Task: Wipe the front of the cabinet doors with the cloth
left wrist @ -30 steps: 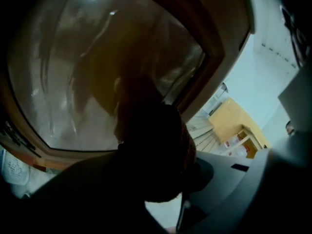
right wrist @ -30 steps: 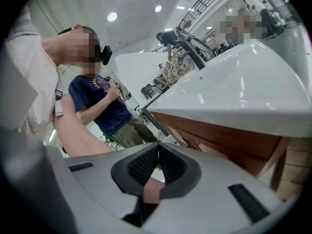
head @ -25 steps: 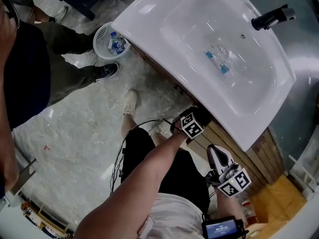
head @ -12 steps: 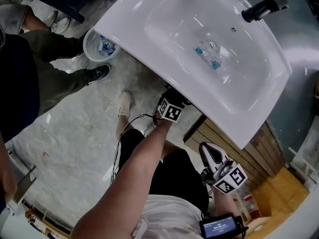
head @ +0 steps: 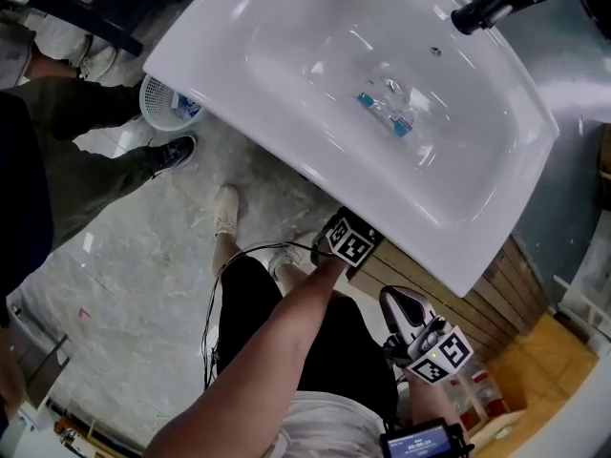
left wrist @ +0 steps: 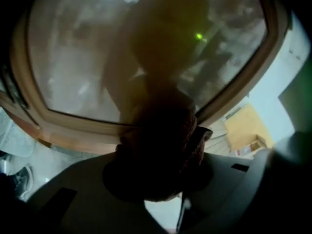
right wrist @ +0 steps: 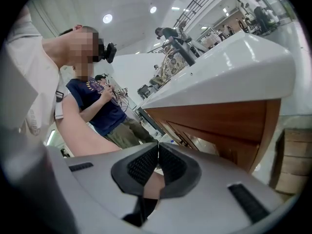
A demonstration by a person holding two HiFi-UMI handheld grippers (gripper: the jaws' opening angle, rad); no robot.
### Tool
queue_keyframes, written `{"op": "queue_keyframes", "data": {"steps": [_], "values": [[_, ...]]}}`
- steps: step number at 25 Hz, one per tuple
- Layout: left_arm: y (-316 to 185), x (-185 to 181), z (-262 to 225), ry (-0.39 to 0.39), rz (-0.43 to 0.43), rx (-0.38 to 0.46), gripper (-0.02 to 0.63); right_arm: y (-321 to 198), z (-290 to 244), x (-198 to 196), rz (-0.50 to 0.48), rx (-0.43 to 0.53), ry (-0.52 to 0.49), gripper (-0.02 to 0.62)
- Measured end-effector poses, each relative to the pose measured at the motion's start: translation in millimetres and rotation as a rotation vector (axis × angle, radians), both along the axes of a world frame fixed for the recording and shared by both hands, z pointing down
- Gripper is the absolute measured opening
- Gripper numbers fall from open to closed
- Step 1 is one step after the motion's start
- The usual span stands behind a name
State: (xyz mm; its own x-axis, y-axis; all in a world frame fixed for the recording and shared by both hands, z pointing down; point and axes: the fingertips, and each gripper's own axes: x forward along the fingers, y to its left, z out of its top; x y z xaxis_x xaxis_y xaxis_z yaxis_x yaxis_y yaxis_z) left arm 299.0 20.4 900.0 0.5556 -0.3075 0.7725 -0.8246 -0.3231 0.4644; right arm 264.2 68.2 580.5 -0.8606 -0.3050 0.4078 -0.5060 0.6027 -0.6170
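A dark brown cloth is bunched in my left gripper, which is shut on it and presses it against the glossy cabinet door inside its wooden frame. In the head view the left gripper reaches under the rim of the white sink, so its jaws and the cloth are hidden there. My right gripper hangs lower right, close to my body and off the cabinet. Its pads are pressed together with nothing between them, and the brown cabinet stands ahead of it.
A black faucet and small blue-and-clear items are at the sink. A white basket stands on the marble floor beside a bystander's leg. Wooden slats and a yellow box lie at the right. Cables trail by my legs.
My left gripper slid the cloth leftward along the cabinet front under the sink rim, then came back to the right. The right gripper stayed shut in about the same place.
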Motion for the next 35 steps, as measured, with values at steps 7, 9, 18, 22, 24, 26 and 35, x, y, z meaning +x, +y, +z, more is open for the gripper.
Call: {"op": "queue_keyframes", "data": {"steps": [7,9,18,22,24,26,35], "values": [[6.2,38.1,-1.1,0.048,0.064,0.053,0.158,8.5,13.2,4.9,0.021,-0.008,0.015,0.014],[1.3,13.3,1.6,0.006,0.011,0.063,0.158,9.9,12.6,2.4,0.02,-0.008,0.012,0.014],[-27.8,-158.6,20.5,-0.208,-0.122,0.074,0.158,15.4,-2.2,-27.3,0.027,0.015,-0.013,0.014],[-38.0,-217.8,13.2,-0.273,-0.145,0.114,0.158,21.8,-1.6,-30.9,0.041,0.0,-0.002,0.014],[-42.7,-236.3,3.1,-0.285,-0.137,0.144,0.158,23.6,-2.6,-36.3,0.042,-0.008,-0.002,0.014],[-44.9,-247.7,-8.6,-0.281,-0.128,0.17,0.158,25.2,-5.6,-45.0,0.038,-0.013,-0.008,0.014],[-48.2,-285.0,-43.0,-0.283,-0.118,0.188,0.158,24.5,-27.2,-84.3,0.024,-0.009,-0.041,0.014]]}}
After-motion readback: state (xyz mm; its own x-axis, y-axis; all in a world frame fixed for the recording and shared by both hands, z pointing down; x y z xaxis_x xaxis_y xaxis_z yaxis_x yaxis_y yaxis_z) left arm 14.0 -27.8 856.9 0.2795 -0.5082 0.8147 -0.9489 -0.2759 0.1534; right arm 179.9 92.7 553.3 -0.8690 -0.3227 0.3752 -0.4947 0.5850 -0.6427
